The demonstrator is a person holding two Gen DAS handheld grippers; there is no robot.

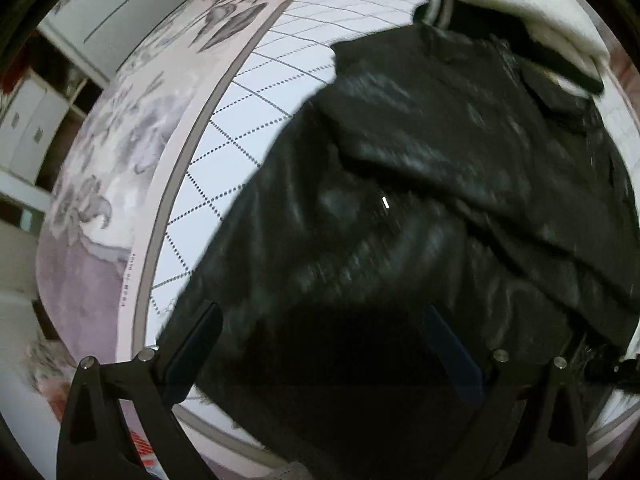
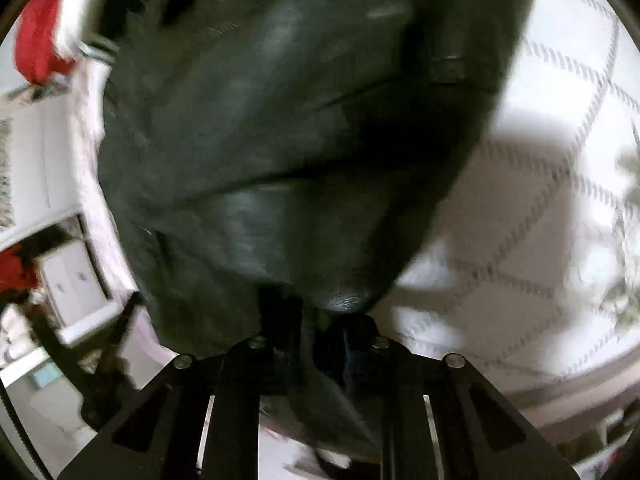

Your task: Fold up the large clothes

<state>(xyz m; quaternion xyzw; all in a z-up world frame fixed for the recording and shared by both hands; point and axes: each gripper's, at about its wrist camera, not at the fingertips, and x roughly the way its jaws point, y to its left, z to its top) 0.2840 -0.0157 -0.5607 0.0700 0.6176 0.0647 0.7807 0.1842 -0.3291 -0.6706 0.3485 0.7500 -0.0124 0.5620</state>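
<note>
Probably a home bedroom: floral bedspread (image 1: 92, 184), white cabinets (image 1: 32, 136)

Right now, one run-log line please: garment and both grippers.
black jacket: spread on bed sheet | left gripper: open above jacket | right gripper: closed on jacket edge | fold: unfinished

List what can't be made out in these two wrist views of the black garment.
- Left wrist view: the black garment is smeared by motion; its lower part is lost in shadow between the open left tongs.
- Right wrist view: blur and dark fabric hide the right tongs tips, so their grip is unclear.
- Garment type: unreadable in both.
</note>
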